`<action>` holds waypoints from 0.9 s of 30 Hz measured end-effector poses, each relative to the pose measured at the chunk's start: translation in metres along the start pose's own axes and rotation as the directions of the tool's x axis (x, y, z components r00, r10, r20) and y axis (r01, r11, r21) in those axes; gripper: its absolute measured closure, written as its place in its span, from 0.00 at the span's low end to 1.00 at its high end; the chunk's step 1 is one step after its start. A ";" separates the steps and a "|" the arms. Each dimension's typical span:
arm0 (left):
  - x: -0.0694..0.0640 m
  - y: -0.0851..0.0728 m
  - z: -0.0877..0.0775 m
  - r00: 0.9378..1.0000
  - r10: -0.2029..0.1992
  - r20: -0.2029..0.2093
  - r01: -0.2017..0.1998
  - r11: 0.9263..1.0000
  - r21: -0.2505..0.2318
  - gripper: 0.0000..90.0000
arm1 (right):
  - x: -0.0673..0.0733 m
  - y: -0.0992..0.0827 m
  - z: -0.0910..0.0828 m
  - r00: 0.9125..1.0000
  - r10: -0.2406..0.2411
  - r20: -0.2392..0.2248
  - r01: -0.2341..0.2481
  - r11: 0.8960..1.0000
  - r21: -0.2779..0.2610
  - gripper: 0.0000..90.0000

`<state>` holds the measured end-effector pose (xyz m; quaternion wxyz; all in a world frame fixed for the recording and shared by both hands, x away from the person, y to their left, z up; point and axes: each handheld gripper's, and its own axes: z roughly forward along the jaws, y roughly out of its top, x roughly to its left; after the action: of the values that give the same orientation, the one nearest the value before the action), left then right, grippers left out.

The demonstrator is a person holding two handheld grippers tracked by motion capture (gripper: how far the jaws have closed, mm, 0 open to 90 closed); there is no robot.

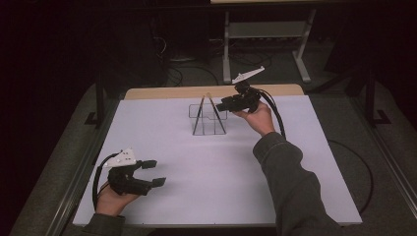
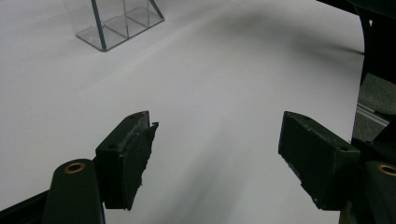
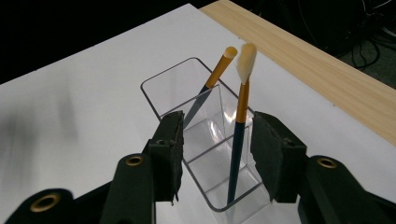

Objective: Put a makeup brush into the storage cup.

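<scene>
Two light, slender brushes stand in the clear acrylic holder at upper centre, best pinched mid-handle; right gripper straddles one, jaws apart, unclamped; left gripper lower left, wide open, empty.

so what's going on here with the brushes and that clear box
A person holds a gripper in each hand over a white table. The right gripper is open at a clear divided holder, its jaws either side of a dark-handled brush standing inside. A second brush leans in the next compartment. Nothing is gripped yet. The left gripper sits open near the table's front left, holding nothing.
</scene>
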<state>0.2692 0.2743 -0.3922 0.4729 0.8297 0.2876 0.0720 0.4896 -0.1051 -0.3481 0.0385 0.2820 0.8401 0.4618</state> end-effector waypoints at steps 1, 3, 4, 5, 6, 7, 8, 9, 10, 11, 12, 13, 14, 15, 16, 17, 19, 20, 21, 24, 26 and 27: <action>0.000 0.000 0.000 1.000 -0.005 0.000 0.005 1.000 0.001 0.28 | 0.000 -0.001 -0.001 1.000 0.000 -0.001 0.000 1.000 -0.002 0.58; 0.000 0.000 0.000 1.000 -0.007 0.001 0.007 1.000 0.002 0.28 | 0.001 -0.002 -0.001 1.000 0.000 -0.002 0.000 1.000 -0.007 0.56; 0.000 0.000 0.001 1.000 -0.004 0.003 0.004 1.000 0.004 0.28 | 0.002 -0.003 -0.002 1.000 0.007 -0.007 -0.007 1.000 -0.008 0.55; 0.000 0.000 0.001 1.000 0.001 0.004 -0.001 1.000 0.005 0.27 | 0.002 -0.004 -0.003 1.000 0.006 -0.005 -0.006 1.000 -0.004 0.54; 0.001 0.000 0.002 1.000 0.006 0.004 -0.006 1.000 0.004 0.27 | 0.002 -0.004 -0.003 1.000 0.009 -0.011 -0.009 1.000 -0.004 0.54; 0.001 0.000 0.002 1.000 0.007 0.004 -0.007 1.000 0.005 0.27 | 0.003 -0.005 -0.004 1.000 0.013 -0.012 -0.013 1.000 -0.002 0.53; 0.001 0.000 0.002 1.000 0.011 0.003 -0.011 1.000 0.005 0.27 | 0.003 -0.005 -0.005 1.000 0.013 -0.009 -0.013 1.000 -0.002 0.53; 0.001 0.000 0.002 1.000 0.007 0.003 -0.007 1.000 0.006 0.27 | 0.004 -0.006 -0.007 1.000 0.012 -0.003 -0.012 1.000 -0.011 0.53; 0.002 0.000 0.002 1.000 0.008 0.001 -0.008 1.000 0.009 0.27 | 0.004 -0.007 -0.007 1.000 0.007 -0.002 -0.008 1.000 -0.012 0.53; 0.002 0.000 0.001 1.000 0.009 0.000 -0.009 1.000 0.011 0.27 | 0.004 -0.008 -0.008 1.000 0.007 -0.003 -0.007 1.000 -0.014 0.52; 0.001 0.000 0.001 1.000 -0.001 0.001 0.001 1.000 0.003 0.27 | 0.005 -0.009 -0.009 1.000 0.016 -0.002 -0.016 1.000 -0.017 0.52; 0.001 0.000 0.001 1.000 -0.003 0.001 0.003 1.000 0.002 0.27 | 0.005 -0.010 -0.010 1.000 0.017 -0.001 -0.017 1.000 -0.018 0.51; 0.001 0.000 0.001 1.000 -0.004 0.002 0.004 1.000 0.001 0.27 | 0.005 -0.011 -0.011 1.000 0.018 0.000 -0.018 1.000 -0.018 0.51; 0.001 0.000 0.002 1.000 -0.002 0.003 0.002 1.000 0.001 0.27 | 0.005 -0.012 -0.012 1.000 0.021 0.000 -0.021 1.000 -0.020 0.50; 0.001 0.000 0.002 1.000 0.005 0.004 -0.005 1.000 0.007 0.27 | 0.005 -0.013 -0.013 1.000 0.022 -0.001 -0.022 1.000 -0.022 0.50; 0.001 0.000 0.002 1.000 0.005 0.004 -0.005 1.000 0.008 0.27 | 0.005 -0.014 -0.015 1.000 0.027 -0.003 -0.027 0.999 -0.021 0.50; 0.000 0.000 0.003 1.000 0.003 0.004 -0.003 1.000 0.010 0.27 | 0.006 -0.016 -0.017 1.000 0.030 -0.003 -0.030 0.999 -0.022 0.49; 0.000 0.000 0.003 1.000 0.005 0.003 -0.005 1.000 0.012 0.27 | 0.006 -0.016 -0.018 1.000 0.024 -0.001 -0.024 0.999 -0.024 0.49; 0.000 0.000 0.003 1.000 0.004 0.003 -0.004 1.000 0.012 0.27 | 0.006 -0.017 -0.019 1.000 0.027 -0.003 -0.027 0.999 -0.026 0.49; 0.000 0.000 0.002 1.000 0.003 0.003 -0.003 1.000 0.007 0.27 | 0.006 -0.019 -0.023 1.000 0.022 0.003 -0.022 0.999 -0.029 0.48; 0.000 0.000 0.002 1.000 0.005 0.002 -0.005 1.000 0.008 0.27 | 0.006 -0.020 -0.025 1.000 0.014 0.006 -0.014 0.999 -0.030 0.48; 0.000 0.000 0.002 1.000 0.002 0.001 -0.002 1.000 0.009 0.27 | 0.007 -0.021 -0.026 1.000 0.019 0.004 -0.019 0.999 -0.031 0.47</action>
<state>0.2702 0.2727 -0.3934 0.4692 0.8322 0.2870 0.0708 0.4662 -0.1298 -0.3484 0.0402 0.2903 0.8301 0.4745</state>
